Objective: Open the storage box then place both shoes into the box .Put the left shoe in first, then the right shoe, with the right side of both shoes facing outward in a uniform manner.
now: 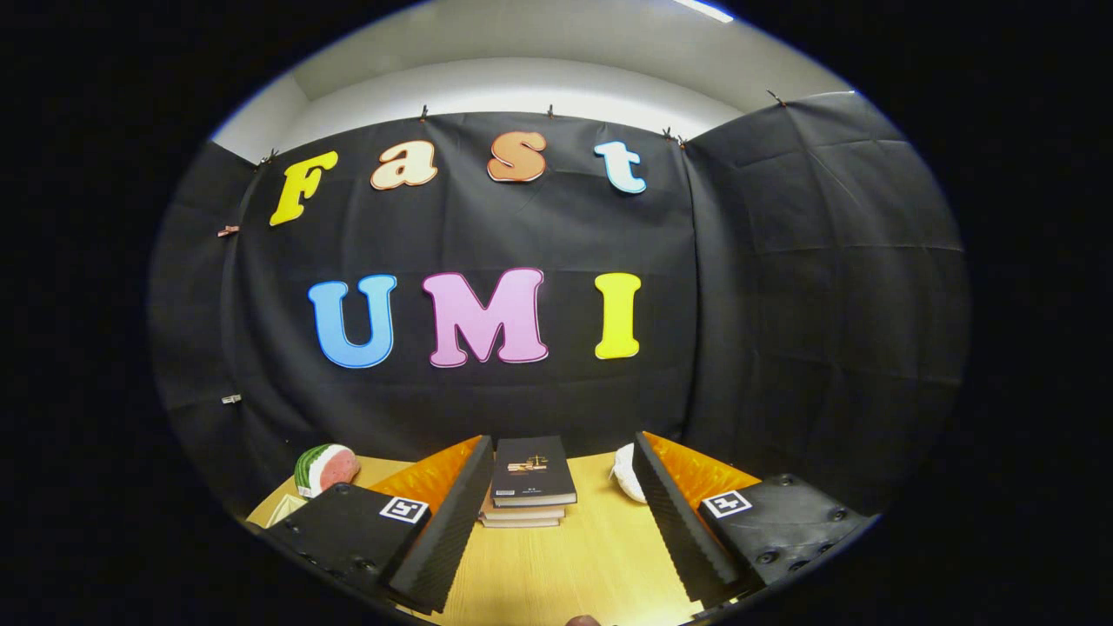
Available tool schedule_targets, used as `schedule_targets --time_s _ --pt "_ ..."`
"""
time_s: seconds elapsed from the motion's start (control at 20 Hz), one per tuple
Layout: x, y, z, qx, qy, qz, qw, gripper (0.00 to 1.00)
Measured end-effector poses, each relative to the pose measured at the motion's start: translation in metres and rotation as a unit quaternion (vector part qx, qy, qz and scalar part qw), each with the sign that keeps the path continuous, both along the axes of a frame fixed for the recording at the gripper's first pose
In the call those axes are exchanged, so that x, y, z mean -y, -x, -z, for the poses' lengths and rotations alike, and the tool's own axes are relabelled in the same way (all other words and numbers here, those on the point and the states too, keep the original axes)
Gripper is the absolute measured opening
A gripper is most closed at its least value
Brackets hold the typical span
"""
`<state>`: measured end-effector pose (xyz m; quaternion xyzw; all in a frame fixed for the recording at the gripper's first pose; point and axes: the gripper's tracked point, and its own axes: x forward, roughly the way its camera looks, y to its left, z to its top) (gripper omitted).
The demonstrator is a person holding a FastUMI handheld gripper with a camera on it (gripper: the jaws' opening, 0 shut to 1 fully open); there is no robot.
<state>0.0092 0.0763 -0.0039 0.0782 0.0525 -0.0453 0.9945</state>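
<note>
- Tool (556,539) held level above the surface, its two fingers spread wide and pinching nothing; the gap between them frames the middle of the surface.
- Surface (574,565), pale wood grain, runs from under the fingers to the booth's black cloth wall.
- Stack of books (528,487) lies flat beyond the fingers, between their tips; a dark-covered one is on top, lighter ones beneath.
- Watermelon slice (326,468), seemingly a toy, stands near the wall, beyond the left finger.
- White rounded thing (628,474) sits just beyond the right finger's tip, partly hidden by it; it could be part of a shoe, but I cannot tell.
- Small dark rounded shape (583,620) lies between the fingers at the nearest rim of the surface; too little of it to name.
- Storage box and shoes: I cannot place any of them on the stretch of surface seen here, so whether the box is open, or holds anything, cannot be judged.
- Handling, as a judgement only: a shoe is probably light and soft in the upper, stiffer at heel and sole, so the heel collar is likely the surest hold; a box lid is likely light and stiff, best taken at its front edge.
</note>
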Motion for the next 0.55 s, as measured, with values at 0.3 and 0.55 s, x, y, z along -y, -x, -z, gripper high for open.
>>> schedule_targets --time_s 0.3,0.55 --pt "0.005 0.0 0.001 0.002 0.005 0.008 1.0 0.98" --pt "0.005 -0.004 0.008 -0.007 0.003 0.009 1.0 0.98"
